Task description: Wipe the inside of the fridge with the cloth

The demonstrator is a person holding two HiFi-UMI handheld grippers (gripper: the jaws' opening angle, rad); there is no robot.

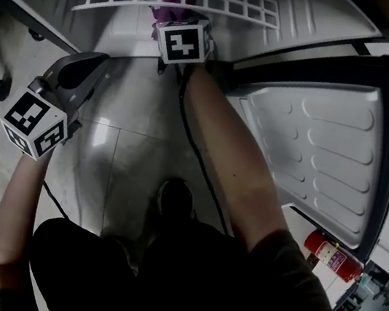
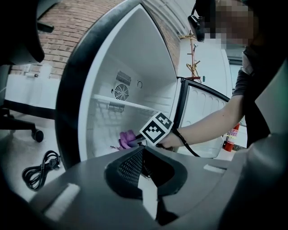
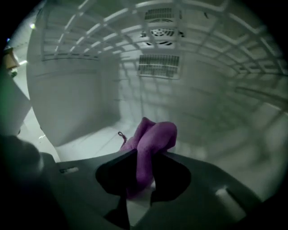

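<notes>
The head view looks steeply down on the fridge (image 1: 306,15), the left gripper view faces it from outside, and the right gripper view sits close inside it.

I read a pale, glossy tiled floor (image 1: 126,103) in the head view. A red fire extinguisher (image 1: 332,257) is located toward the floor's right edge; in the left gripper view it stands upright. A black cable (image 2: 40,168) lies coiled on the floor toward the left edge, well apart from the extinguisher. A chair leg ending in a black caster (image 2: 37,134) stands just behind the cable. A brick wall (image 2: 67,31) rises at the far edge. A coat stand (image 2: 194,58) is positioned against a white wall.
</notes>
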